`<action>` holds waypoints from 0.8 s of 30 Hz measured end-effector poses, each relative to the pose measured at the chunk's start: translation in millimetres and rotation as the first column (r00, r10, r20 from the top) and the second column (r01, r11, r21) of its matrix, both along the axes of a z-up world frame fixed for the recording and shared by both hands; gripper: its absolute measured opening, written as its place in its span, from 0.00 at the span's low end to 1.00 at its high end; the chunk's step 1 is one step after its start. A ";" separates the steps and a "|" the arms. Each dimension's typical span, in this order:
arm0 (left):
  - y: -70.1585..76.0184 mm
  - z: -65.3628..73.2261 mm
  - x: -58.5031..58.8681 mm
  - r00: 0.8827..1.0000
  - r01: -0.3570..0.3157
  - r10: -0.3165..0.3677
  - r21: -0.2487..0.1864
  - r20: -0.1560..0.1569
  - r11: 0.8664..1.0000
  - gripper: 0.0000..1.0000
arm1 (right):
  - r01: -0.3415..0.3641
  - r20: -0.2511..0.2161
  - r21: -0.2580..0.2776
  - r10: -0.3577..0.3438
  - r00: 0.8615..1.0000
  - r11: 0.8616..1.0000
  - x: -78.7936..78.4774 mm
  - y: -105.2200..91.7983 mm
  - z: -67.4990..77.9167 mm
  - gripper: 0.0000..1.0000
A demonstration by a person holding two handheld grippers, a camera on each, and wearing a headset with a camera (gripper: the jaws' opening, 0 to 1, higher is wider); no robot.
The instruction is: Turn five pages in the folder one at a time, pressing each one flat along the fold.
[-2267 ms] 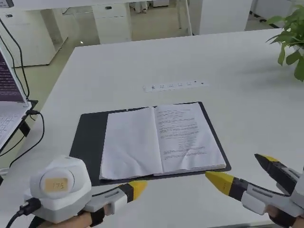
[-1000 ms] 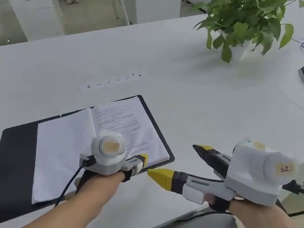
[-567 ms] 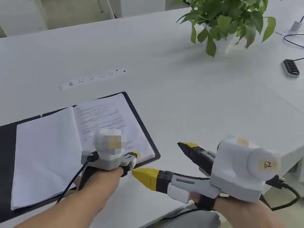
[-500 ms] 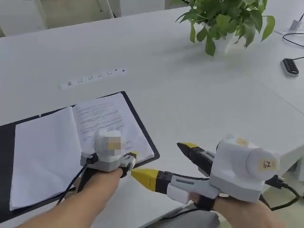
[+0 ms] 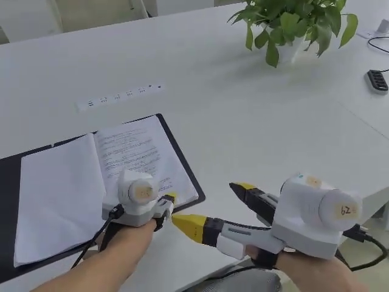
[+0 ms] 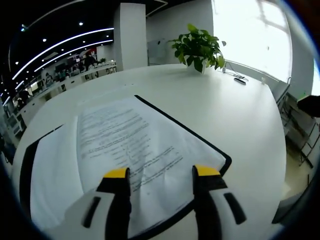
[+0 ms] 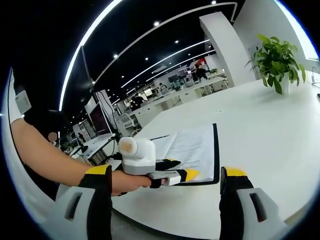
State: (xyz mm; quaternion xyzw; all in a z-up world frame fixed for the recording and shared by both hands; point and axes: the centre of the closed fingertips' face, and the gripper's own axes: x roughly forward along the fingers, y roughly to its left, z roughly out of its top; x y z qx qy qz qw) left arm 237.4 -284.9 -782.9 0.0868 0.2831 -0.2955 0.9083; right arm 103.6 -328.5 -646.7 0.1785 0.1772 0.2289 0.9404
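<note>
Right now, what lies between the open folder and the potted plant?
Nothing: in the head view that stretch of white table between open folder and potted plant is bare.

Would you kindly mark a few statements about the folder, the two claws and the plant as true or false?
1. The folder lies open on the table. True.
2. The left claw is shut on a page. False: its jaws stand apart over the near corner of the printed page.
3. The right claw is open and holds nothing. True.
4. The potted plant stands on the folder. False: it stands on the table, far beyond the folder and apart from it.
5. Both facing pages carry print. False: the left page looks blank, and the print is on the right one.
</note>
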 end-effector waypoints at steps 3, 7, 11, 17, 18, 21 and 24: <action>0.2 0.6 -0.3 1.000 -0.002 0.002 -0.006 0.007 1.000 0.48 | -0.002 -0.004 0.000 0.002 1.000 1.000 -0.3 -0.2 -1.3 0.89; 0.6 1.0 0.4 1.000 -0.006 0.006 -0.014 0.012 1.000 0.47 | -0.003 -0.006 0.005 0.003 1.000 1.000 0.5 -0.9 -2.0 0.89; 1.1 1.0 1.1 1.000 -0.004 0.005 -0.015 0.018 1.000 0.44 | -0.008 -0.012 0.005 0.008 1.000 1.000 1.3 -0.2 -4.2 0.88; 3.5 2.0 2.7 0.999 -0.013 0.013 -0.020 0.031 1.000 0.40 | -0.017 -0.016 0.008 0.017 1.000 1.000 3.6 1.2 -5.4 0.88; 4.4 2.3 3.0 0.999 -0.017 0.018 -0.023 0.030 1.000 0.39 | -0.018 -0.017 0.008 0.018 1.000 1.000 4.1 1.1 -5.8 0.88; 6.2 3.0 4.4 0.999 -0.019 0.020 -0.019 0.038 1.000 0.30 | -0.022 -0.022 0.012 0.023 0.999 1.000 5.7 1.5 -7.4 0.88; 8.5 2.3 6.7 0.999 -0.017 0.017 -0.010 0.043 1.000 0.26 | -0.031 -0.026 0.012 0.031 0.999 0.999 7.5 2.4 -9.2 0.88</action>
